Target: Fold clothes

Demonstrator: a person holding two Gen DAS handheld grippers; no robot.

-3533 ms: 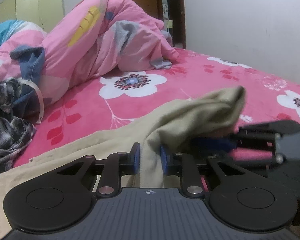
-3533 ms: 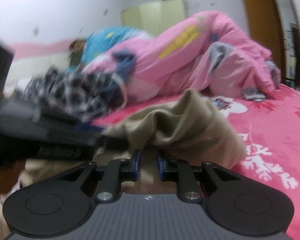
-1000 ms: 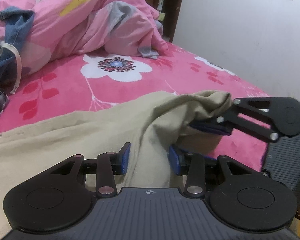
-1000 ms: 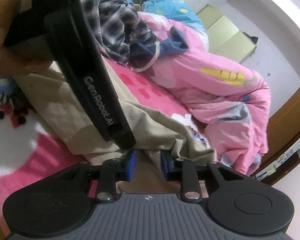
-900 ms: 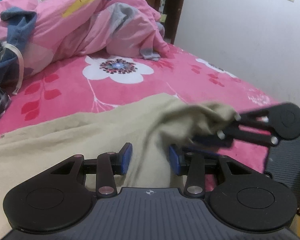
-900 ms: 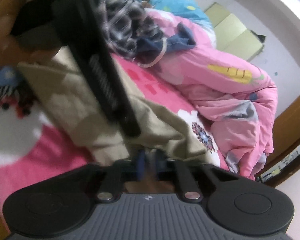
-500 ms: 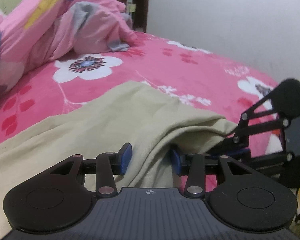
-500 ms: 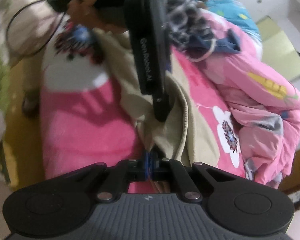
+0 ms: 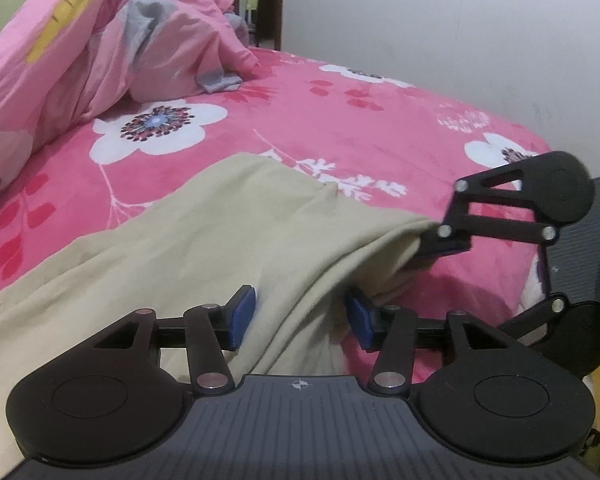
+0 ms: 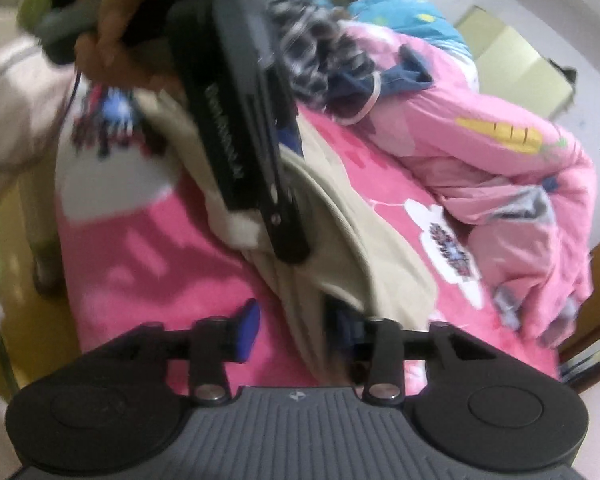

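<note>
A beige garment (image 9: 228, 232) lies spread on the pink floral bed sheet (image 9: 340, 128), with one edge folded over toward the bed's near corner. My left gripper (image 9: 300, 318) straddles a slack ridge of this cloth. Its blue pads (image 9: 242, 316) stand apart and the jaws are opening. My right gripper (image 10: 296, 330) is also opening. The beige fold (image 10: 364, 240) drapes over its right pad, while the left pad (image 10: 248, 330) is bare above the pink sheet. Its black linkage (image 9: 500, 220) shows at the cloth's right edge. A hand (image 10: 120, 20) holds the left gripper.
A crumpled pink quilt (image 9: 100, 48) is heaped along the far side of the bed. Plaid and navy clothes (image 10: 312, 52) are piled beside it. A white wall (image 9: 460, 40) runs close behind the bed's right edge. The floor (image 10: 20, 240) shows past the bed's near edge.
Both grippers carried the raised beige fold sideways and down, so the cloth now lies flatter. The right jaws, pinched tight half a second ago, have parted. The left jaws have widened.
</note>
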